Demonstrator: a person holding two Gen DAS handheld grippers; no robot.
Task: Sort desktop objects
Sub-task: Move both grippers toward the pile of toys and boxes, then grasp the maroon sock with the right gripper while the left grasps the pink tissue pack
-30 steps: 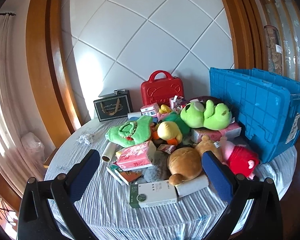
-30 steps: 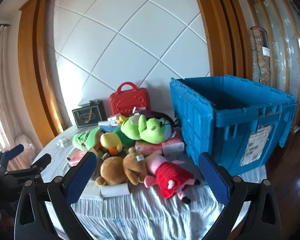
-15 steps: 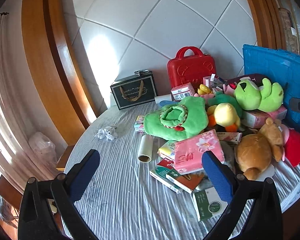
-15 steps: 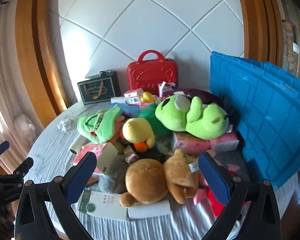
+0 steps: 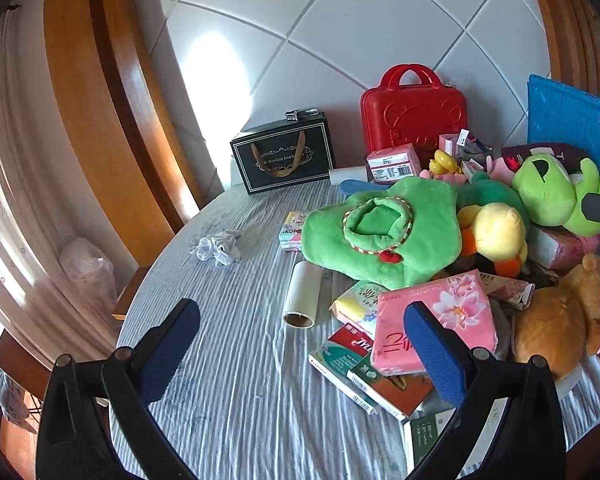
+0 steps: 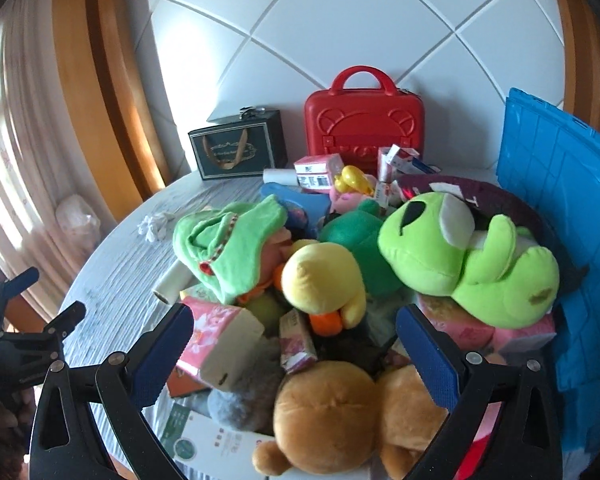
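the left gripper (image 5: pixel 302 346) and the right gripper (image 6: pixel 294 340) both have the jaws spread wide and hold nothing. the pile lies on a round table (image 5: pixel 228 380) with a wrinkled striped cloth, beside the blue crate (image 6: pixel 556 208). the yellow duck plush (image 6: pixel 320 280) sits in the middle, near the lime frog plush (image 6: pixel 460 256); it is probably soft and light, so pinch its round body. the pink tissue pack (image 5: pixel 432 324) is squashy with slippery film. the cardboard tube (image 5: pixel 302 294) is stiff.
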